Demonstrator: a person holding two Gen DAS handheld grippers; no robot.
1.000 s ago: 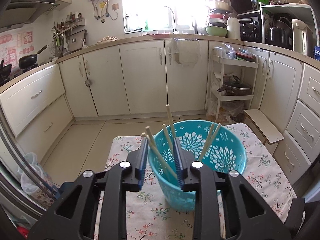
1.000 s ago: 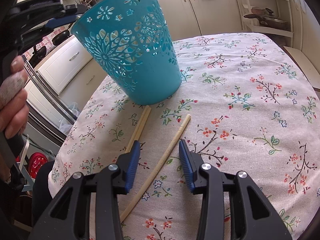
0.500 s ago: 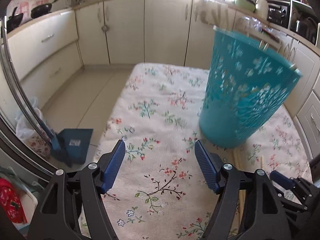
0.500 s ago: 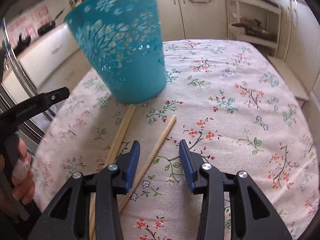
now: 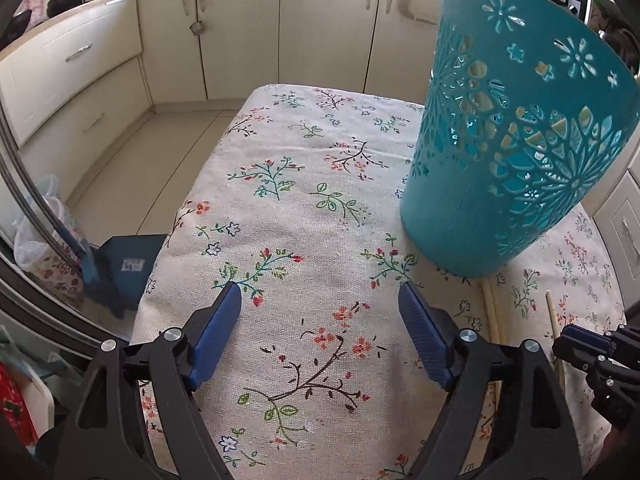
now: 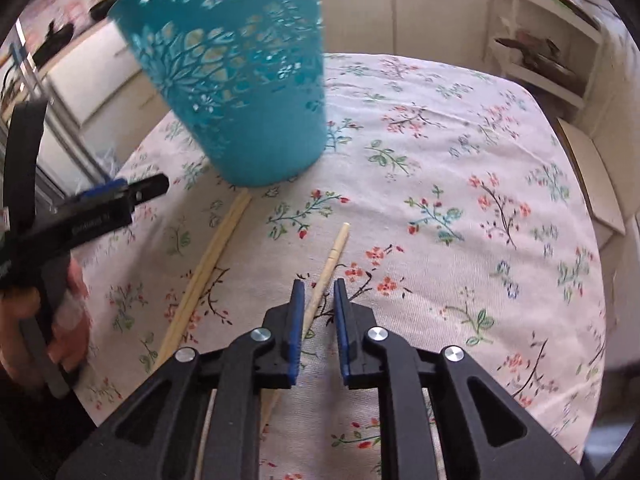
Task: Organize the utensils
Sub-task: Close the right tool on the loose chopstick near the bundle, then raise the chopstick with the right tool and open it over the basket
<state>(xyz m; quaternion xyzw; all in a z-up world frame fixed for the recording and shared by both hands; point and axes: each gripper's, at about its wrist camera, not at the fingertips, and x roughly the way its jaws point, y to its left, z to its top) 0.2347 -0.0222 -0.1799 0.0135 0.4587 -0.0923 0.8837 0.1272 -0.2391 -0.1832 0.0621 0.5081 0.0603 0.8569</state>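
Observation:
A teal perforated basket stands on the floral tablecloth; it also shows in the right wrist view. My left gripper is open and empty, low over the cloth to the basket's left. My right gripper has narrowed its jaws around a single wooden chopstick lying on the cloth; a small gap shows on each side. A pair of chopsticks lies to its left, reaching the basket's base. Both show in the left wrist view as the pair and the single chopstick.
The table's edge drops off on the left to the kitchen floor with a blue dustpan. Cream cabinets line the back. A shelf rack stands behind the table on the right.
My left gripper came down from above the basket, let go of the chopsticks into it, and opened wide over the cloth. My right gripper's jaws have narrowed around the single chopstick.

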